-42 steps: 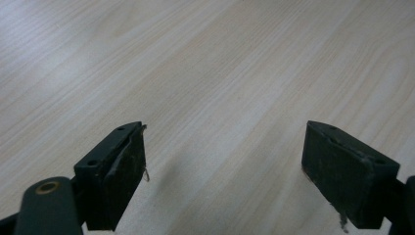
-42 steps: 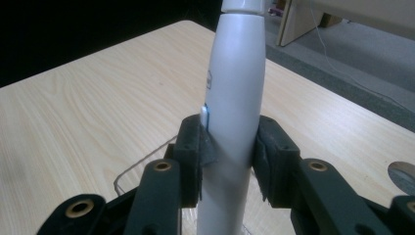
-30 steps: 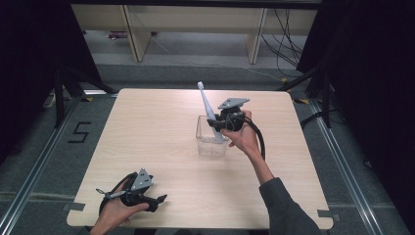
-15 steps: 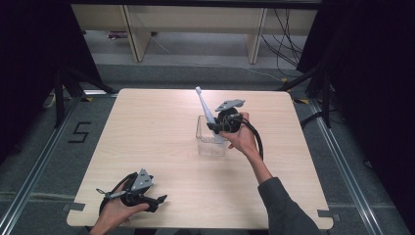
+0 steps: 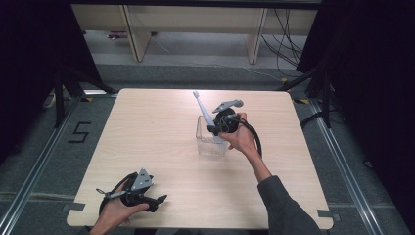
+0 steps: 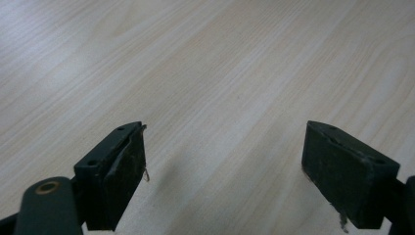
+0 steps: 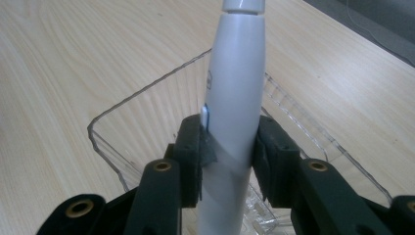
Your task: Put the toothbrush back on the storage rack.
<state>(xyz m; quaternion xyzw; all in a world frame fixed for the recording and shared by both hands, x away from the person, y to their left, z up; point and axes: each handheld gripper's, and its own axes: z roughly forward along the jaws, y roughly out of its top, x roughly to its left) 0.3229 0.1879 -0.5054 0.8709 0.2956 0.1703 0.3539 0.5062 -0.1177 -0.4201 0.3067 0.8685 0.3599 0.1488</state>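
Note:
A white electric toothbrush (image 5: pixel 202 110) (image 7: pixel 235 93) stands tilted, its head up and leaning to the far left. Its lower end reaches into a clear plastic box (image 5: pixel 211 143) (image 7: pixel 147 95) at the table's middle. My right gripper (image 5: pixel 214 128) (image 7: pixel 229 152) is shut on the toothbrush's handle, with both pads pressing its sides just above the box. My left gripper (image 5: pixel 157 200) (image 6: pixel 225 171) rests near the table's front left edge. It stands open with nothing between its jaws, over bare wood.
The light wooden table (image 5: pixel 156 132) has open surface to the left, right and front of the box. Dark curtains flank the table on both sides. A shelf unit (image 5: pixel 195 24) and cables (image 5: pixel 288 29) lie beyond the far edge.
My right gripper and the toothbrush have sunk slightly toward the box, and the brush head has come a little lower. The left gripper has stayed where it was.

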